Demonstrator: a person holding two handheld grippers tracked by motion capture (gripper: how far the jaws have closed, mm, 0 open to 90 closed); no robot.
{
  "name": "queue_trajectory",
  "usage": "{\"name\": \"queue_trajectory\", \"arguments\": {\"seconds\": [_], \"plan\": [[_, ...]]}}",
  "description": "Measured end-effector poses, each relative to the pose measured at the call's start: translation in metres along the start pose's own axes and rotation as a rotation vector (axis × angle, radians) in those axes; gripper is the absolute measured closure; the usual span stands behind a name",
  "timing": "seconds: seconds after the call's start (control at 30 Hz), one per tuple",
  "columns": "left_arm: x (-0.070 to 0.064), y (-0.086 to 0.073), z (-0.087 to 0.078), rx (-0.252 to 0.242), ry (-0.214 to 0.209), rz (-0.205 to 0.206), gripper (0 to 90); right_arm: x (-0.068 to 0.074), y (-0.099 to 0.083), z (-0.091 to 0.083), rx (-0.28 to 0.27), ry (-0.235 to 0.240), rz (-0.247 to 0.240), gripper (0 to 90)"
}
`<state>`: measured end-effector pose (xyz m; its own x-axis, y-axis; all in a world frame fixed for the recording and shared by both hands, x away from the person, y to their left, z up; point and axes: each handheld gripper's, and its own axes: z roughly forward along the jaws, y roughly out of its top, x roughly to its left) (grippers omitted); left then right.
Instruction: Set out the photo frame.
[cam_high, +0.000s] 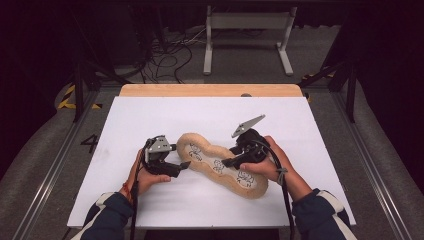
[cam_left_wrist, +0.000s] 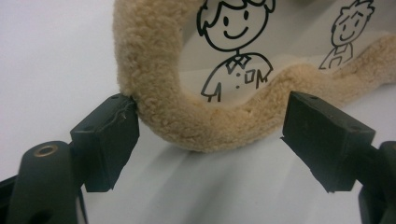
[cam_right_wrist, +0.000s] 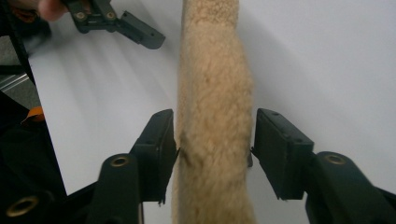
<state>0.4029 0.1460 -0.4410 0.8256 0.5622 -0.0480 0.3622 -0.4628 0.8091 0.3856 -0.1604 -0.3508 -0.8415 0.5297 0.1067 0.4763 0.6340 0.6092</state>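
Note:
A long peanut-shaped pad (cam_high: 207, 150) with a tan fleece rim and cartoon figures on its white middle lies flat on the white board (cam_high: 150, 115). My left gripper (cam_high: 184, 165) is open at the pad's left end. In the left gripper view the fleece rim (cam_left_wrist: 187, 121) curves between the jaws of the left gripper (cam_left_wrist: 208, 135), and the left jaw touches it. My right gripper (cam_high: 226, 162) sits over the pad's middle. In the right gripper view the right gripper (cam_right_wrist: 215, 140) has a jaw pressed on each side of the fleece rim (cam_right_wrist: 215, 93). The left gripper (cam_right_wrist: 140, 35) shows farther off.
The white board lies on a wooden table (cam_high: 210, 90), with bare board behind and to both sides of the pad. Beyond the table stand a white metal frame (cam_high: 247, 22) and loose cables (cam_high: 170, 55) on the floor.

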Motion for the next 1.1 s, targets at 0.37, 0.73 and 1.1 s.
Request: {"name": "queue_trajectory", "arguments": {"seconds": [0.37,0.73,1.1], "plan": [[0.005,0.007,0.006,-0.025,0.016,-0.001,24.6,0.022,-0.062,-0.034,-0.197,-0.179,0.013,44.0],[0.010,0.005,0.006,-0.030,0.064,0.008,50.8,0.031,-0.121,-0.033,-0.299,-0.250,0.107,54.5],[0.011,0.003,0.003,-0.015,0.075,0.023,62.3,0.031,-0.124,-0.027,-0.336,-0.260,0.094,64.1]]}}
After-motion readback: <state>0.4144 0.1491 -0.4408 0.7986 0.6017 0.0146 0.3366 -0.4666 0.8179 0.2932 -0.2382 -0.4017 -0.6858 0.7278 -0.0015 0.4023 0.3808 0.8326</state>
